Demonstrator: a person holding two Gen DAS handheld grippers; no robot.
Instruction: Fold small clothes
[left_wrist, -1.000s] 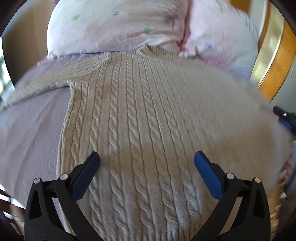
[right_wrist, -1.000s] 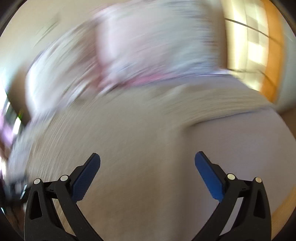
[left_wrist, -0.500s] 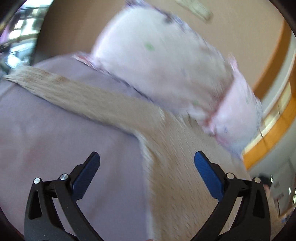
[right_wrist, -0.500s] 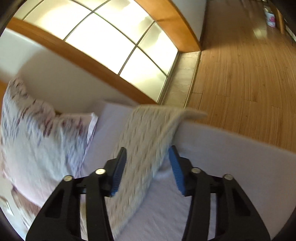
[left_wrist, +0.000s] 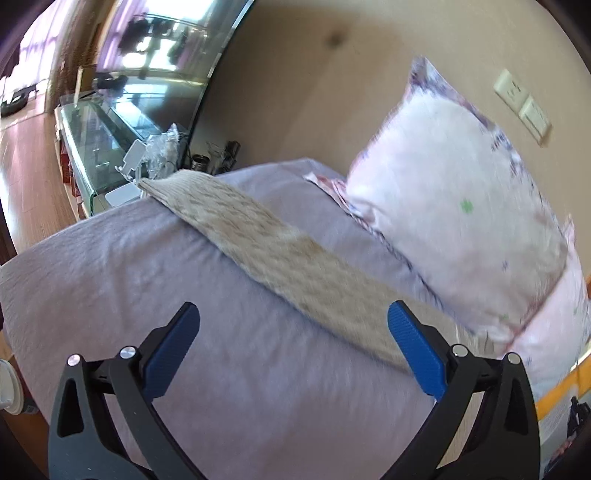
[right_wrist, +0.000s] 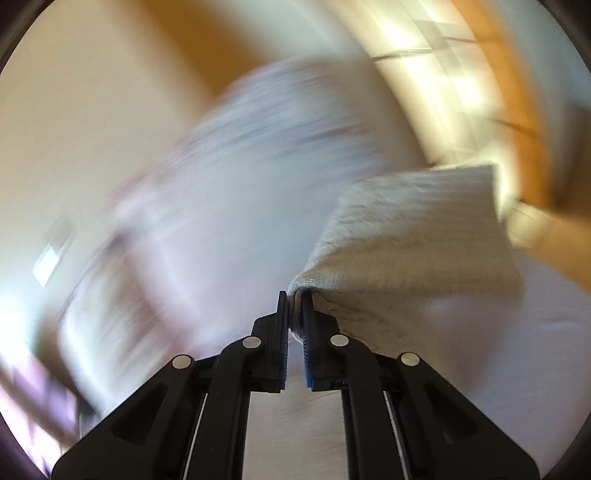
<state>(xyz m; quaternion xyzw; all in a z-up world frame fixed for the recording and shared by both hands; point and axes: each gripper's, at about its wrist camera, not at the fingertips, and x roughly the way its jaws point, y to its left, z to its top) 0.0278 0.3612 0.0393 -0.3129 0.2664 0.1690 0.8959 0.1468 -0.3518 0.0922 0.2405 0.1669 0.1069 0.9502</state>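
- Left claw (left_wrist: 293, 334): released, blue pads wide apart, above the lilac bed sheet (left_wrist: 110, 280).
- Beige cable-knit sweater (left_wrist: 258, 236): one sleeve lies flat across the sheet; its body is cut off behind the right pad.
- Right claw (right_wrist: 294, 314): clenched on a fold of the beige sweater (right_wrist: 413, 236), lifting it.
- Pale floral pillow (left_wrist: 454, 192) beside the sleeve; right view heavily blurred.

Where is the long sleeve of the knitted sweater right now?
In the left wrist view, the beige cable-knit sweater sleeve lies stretched flat across the lilac bedsheet, left of the pale pink pillow.
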